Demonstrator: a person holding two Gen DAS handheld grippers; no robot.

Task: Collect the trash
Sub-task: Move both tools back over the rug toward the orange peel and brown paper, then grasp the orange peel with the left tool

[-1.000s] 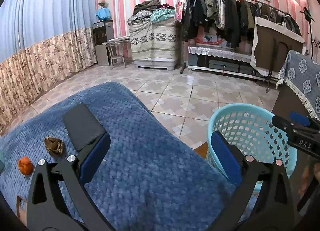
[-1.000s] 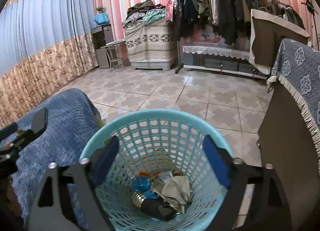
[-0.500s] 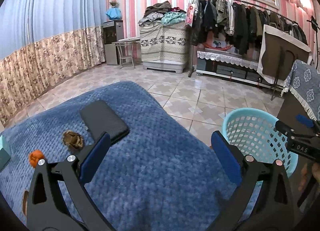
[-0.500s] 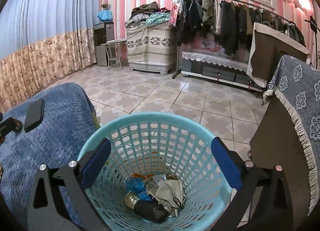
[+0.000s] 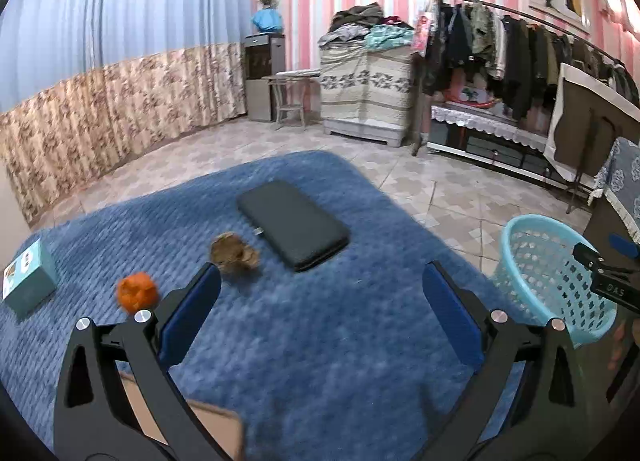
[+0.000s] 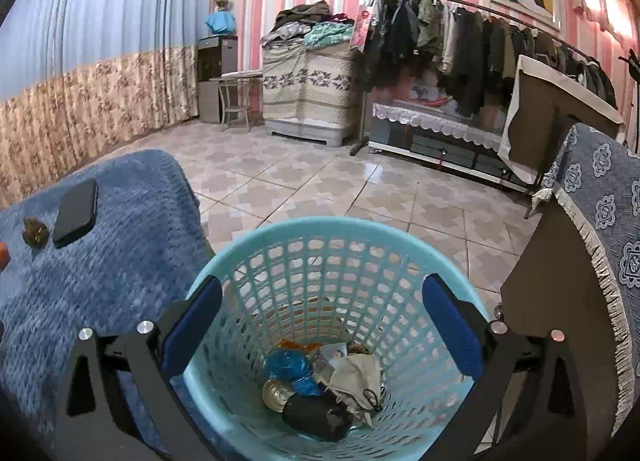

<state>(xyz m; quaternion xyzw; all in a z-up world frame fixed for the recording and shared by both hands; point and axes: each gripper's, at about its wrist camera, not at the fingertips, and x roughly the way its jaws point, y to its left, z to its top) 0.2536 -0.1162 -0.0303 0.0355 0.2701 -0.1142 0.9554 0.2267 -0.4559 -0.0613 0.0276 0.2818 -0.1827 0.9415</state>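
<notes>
A crumpled brown scrap (image 5: 234,254) and an orange peel (image 5: 136,292) lie on the blue blanket (image 5: 320,341); both also show at the left edge of the right wrist view, the scrap (image 6: 35,231) beside the phone. My left gripper (image 5: 320,301) is open and empty, above the blanket to the right of the scrap. My right gripper (image 6: 322,323) is open and empty above the light-blue trash basket (image 6: 328,229), which holds several pieces of trash (image 6: 324,389). The basket also shows in the left wrist view (image 5: 516,237), with the right gripper's tip over it.
A black phone (image 5: 292,223) lies on the blanket behind the scrap. A teal box (image 5: 28,285) stands at the blanket's left. A cardboard piece (image 5: 208,429) lies under my left gripper. A brown cabinet with a blue cloth (image 6: 600,221) stands right of the basket. Tiled floor (image 6: 320,181) lies beyond.
My left gripper has swung left and back over the blanket, bringing the scrap, peel, phone and teal box further into view. My right gripper has risen slightly over the basket.
</notes>
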